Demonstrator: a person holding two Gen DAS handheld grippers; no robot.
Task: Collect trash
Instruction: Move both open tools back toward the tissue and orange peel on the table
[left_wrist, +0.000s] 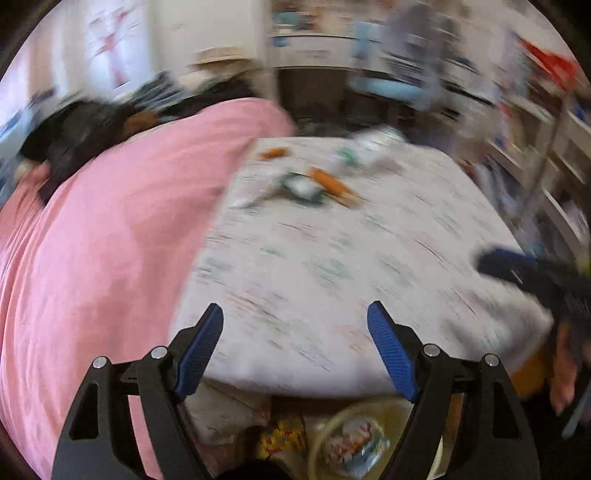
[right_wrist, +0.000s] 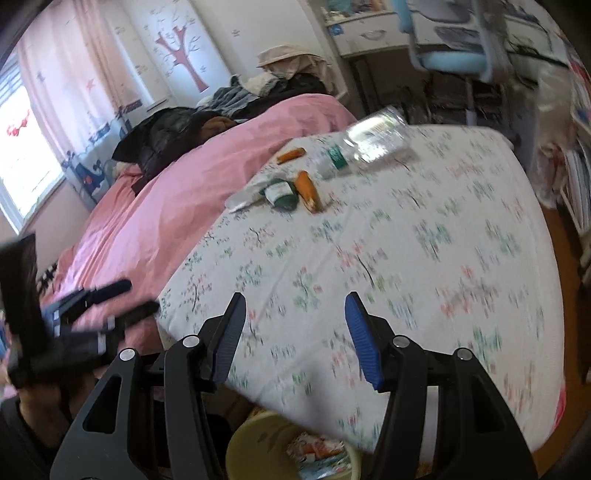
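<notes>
Sitting below the bed edge, a yellow bin (left_wrist: 332, 439) holds crumpled wrappers; the left gripper (left_wrist: 295, 347) gapes empty, wrappers (left_wrist: 314, 184) well beyond. Right view: bin (right_wrist: 258, 443) likewise littered, right gripper (right_wrist: 295, 332) half-open, empty, plastic bottle (right_wrist: 365, 142) far ahead.

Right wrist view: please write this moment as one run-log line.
left gripper: open, empty | right gripper: open, empty | bottle, wrappers: on bed | bin: holds trash
</notes>
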